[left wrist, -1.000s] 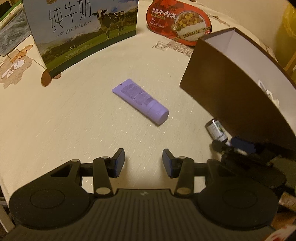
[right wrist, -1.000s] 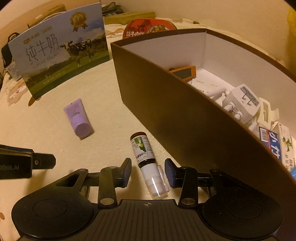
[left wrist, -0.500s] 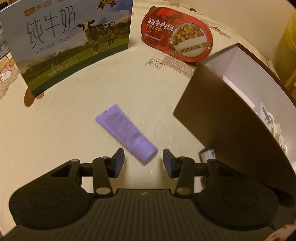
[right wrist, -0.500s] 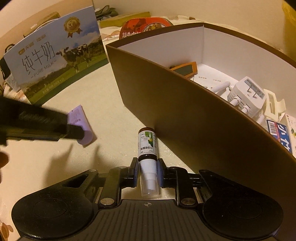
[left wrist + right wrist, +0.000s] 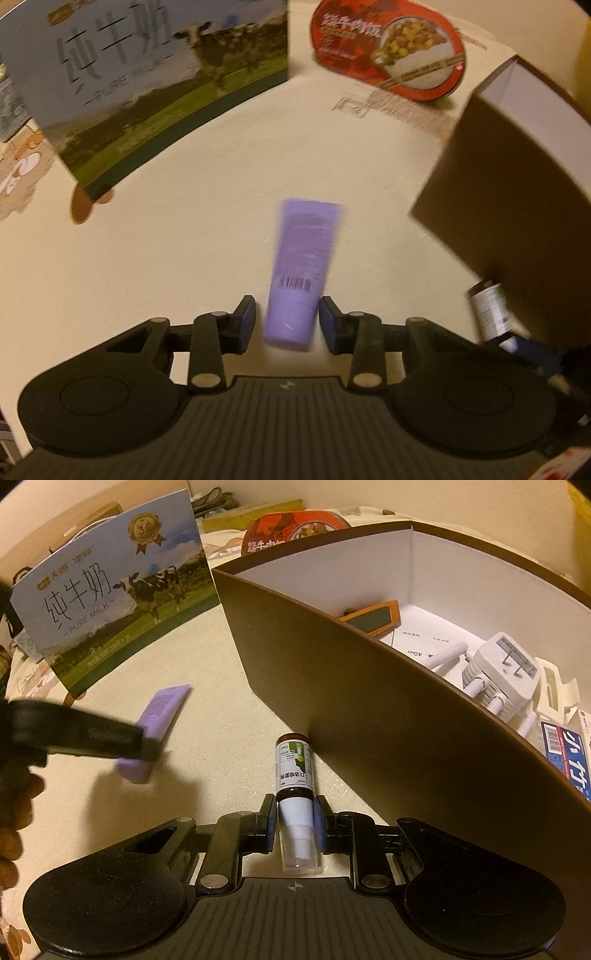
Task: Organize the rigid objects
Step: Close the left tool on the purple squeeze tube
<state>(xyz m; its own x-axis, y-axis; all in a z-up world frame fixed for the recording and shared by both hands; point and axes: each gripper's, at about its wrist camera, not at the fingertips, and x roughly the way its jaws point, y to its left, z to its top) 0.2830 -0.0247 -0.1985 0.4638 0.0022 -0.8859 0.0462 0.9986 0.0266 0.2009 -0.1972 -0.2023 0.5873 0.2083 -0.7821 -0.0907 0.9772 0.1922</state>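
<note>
A purple tube (image 5: 301, 266) lies on the cream tabletop, its cap end between the jaws of my left gripper (image 5: 287, 321). The jaws are closing; the right pad is at the tube's side and a small gap shows at the left pad. In the right wrist view the same tube (image 5: 162, 709) sits under the left gripper's dark finger (image 5: 92, 734). My right gripper (image 5: 295, 821) is shut on the white neck of a small brown spray bottle (image 5: 294, 771), which lies against the outer wall of the brown box (image 5: 369, 709).
A milk carton pack (image 5: 147, 81) and a red meal tub (image 5: 391, 55) stand at the back. The brown box holds a white charger (image 5: 502, 672), an orange-framed item (image 5: 373, 616) and a blue-white pack (image 5: 569, 753). A person's hand (image 5: 14, 812) shows at the left edge.
My left gripper moved forward over the purple tube, which now sits between narrower jaws. The right gripper shut on the spray bottle and has stayed put since.
</note>
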